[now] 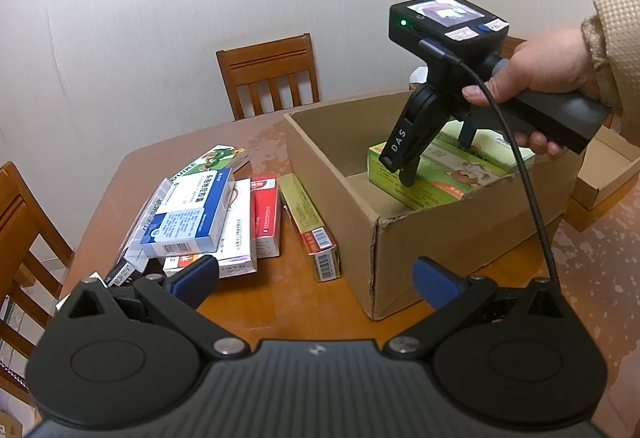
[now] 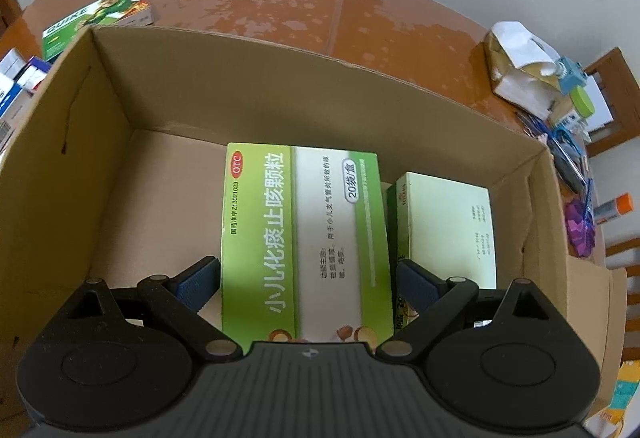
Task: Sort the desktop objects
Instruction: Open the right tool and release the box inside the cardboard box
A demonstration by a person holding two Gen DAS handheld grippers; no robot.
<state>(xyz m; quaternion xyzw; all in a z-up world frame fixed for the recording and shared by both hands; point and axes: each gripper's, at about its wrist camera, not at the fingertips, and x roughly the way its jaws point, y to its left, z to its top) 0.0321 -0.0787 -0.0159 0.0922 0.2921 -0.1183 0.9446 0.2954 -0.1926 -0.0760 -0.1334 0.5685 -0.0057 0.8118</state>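
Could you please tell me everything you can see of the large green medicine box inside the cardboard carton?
The green medicine box is a flat cardboard pack, green and white, with Chinese lettering, a red OTC oval and nut pictures. It lies inside the open carton, beside a paler box. The right claw straddles it with fingers spread; whether they touch it is unclear.

Your right gripper point(image 1: 432, 161) is black with white "DAS" lettering on one finger, a small screen, a green light and a black cable point(image 1: 520, 173). Your sleeve point(image 1: 616, 49) is tan with a fine dotted weave. Your left gripper point(image 1: 316, 278) carries blue pads point(image 1: 196, 276) and silver screws point(image 1: 230, 345).
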